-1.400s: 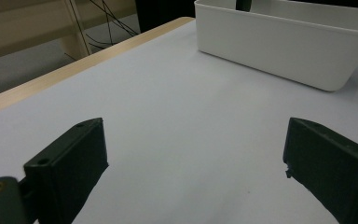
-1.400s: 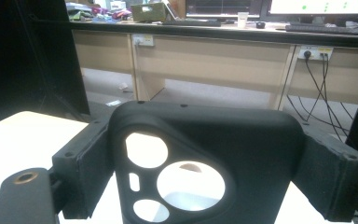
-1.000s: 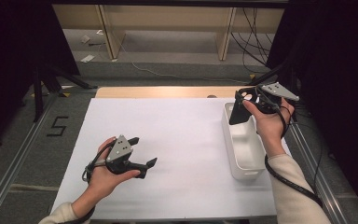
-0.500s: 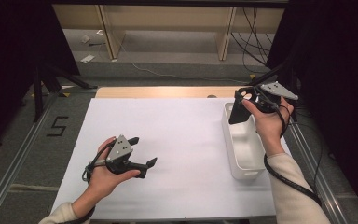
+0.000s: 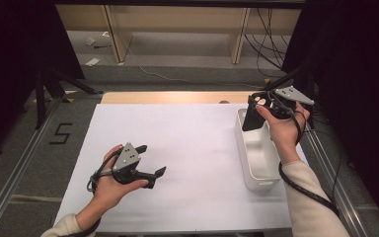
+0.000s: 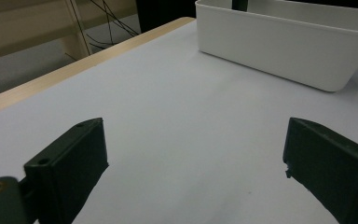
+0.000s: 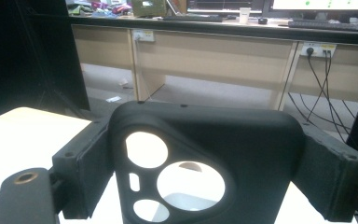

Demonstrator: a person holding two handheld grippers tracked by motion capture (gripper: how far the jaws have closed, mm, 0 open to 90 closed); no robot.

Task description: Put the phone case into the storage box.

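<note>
My right gripper [image 5: 254, 117] clamped a black phone case [image 7: 205, 158] above the white bin [image 5: 256, 163]; left gripper [image 5: 150, 160] jaws wide, empty.

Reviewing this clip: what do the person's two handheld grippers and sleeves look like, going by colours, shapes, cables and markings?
Both are black handheld tools with two flat, blocky black jaws. The left gripper carries a grey three-cornered plate with small dark holes on top; the right gripper has a like plate. A black cable loops from the left one, and a thicker black cable trails from the right along the forearm. Both sleeves are cream-coloured knit.
</note>
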